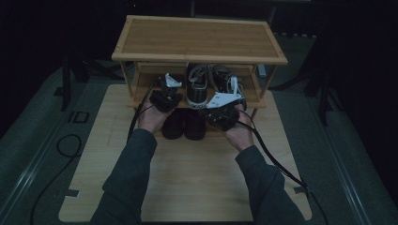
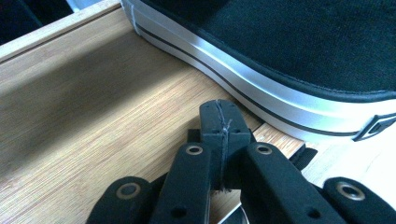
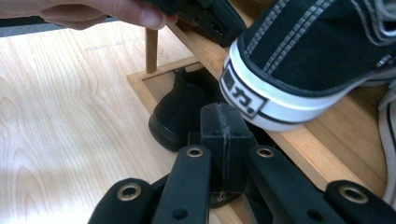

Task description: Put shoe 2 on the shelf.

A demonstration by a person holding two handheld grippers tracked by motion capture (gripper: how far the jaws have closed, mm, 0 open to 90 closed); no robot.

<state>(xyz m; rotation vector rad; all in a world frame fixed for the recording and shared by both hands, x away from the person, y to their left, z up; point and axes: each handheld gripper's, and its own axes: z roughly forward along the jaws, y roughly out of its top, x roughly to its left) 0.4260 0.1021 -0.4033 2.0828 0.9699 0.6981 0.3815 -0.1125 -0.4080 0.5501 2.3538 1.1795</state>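
Observation:
A bamboo shoe rack (image 1: 199, 40) stands at the far side of the board. Its middle shelf (image 2: 102, 107) holds a pair of black sneakers with white soles (image 1: 197, 84). A pair of black shoes (image 1: 184, 124) sits on the bottom level. My left gripper (image 1: 168, 90) rests over the middle shelf just left of the sneakers; its jaws (image 2: 219, 116) are shut with nothing in them, close beside the white sole (image 2: 261, 88). My right gripper (image 1: 212, 110) is at the shelf's front edge; its jaws (image 3: 223, 122) are shut and empty, right under a sneaker heel (image 3: 261, 100).
The rack stands on a light wooden board (image 1: 187, 178) laid over a grey floor mat. Cables (image 1: 277, 161) trail from both grippers. A thin rack post (image 3: 151, 49) rises at the shelf's corner, near the person's left hand (image 3: 112, 11). Dark stands flank the rack.

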